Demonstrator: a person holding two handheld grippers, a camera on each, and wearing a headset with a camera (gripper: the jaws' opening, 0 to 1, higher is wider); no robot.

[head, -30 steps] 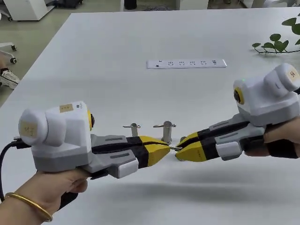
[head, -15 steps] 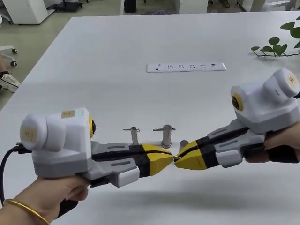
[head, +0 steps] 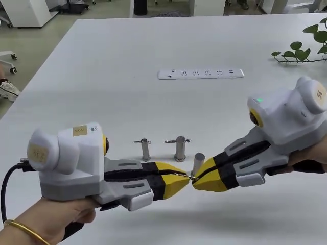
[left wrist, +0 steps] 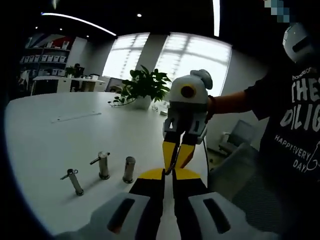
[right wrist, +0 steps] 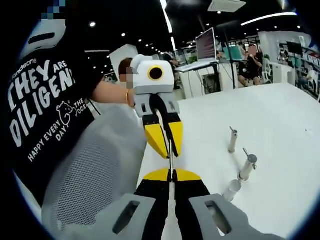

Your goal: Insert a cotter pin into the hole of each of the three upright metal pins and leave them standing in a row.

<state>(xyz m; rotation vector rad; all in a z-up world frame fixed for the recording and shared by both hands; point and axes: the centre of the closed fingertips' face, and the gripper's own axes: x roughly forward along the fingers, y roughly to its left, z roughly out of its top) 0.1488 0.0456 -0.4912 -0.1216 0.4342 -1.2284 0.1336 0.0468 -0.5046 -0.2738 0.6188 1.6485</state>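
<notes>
Left tongs: jaws pinched shut, nipping one end of the last cotter pin, nose to nose with the other pair.
Right tongs: shut too by the look of it, gripping the other end of that same wire, tips practically touching the left ones.
Just changed: not much tbh. Still locked tip to tip like a second ago, only drawn back a touch toward the person, so more of the bare pin peeks over the tips. Part of that probably just the headset moving.
Meaning for the task: looks like a mid-air regrip or handoff, not the insertion yet. Last of three to go.
Bare metal pin: upright, just behind the meeting tips, nothing through it.
Fitted metal pins: two, upright, a bit further beyond the left tongs' nose; middle pin and end pin, each with a cotter pin across the top.
Count: three metal pins, three cotter pins (two in, one held), two tongs.
Far side: one power strip well beyond the tips on the white table, one leafy plant out past the right tongs.
</notes>
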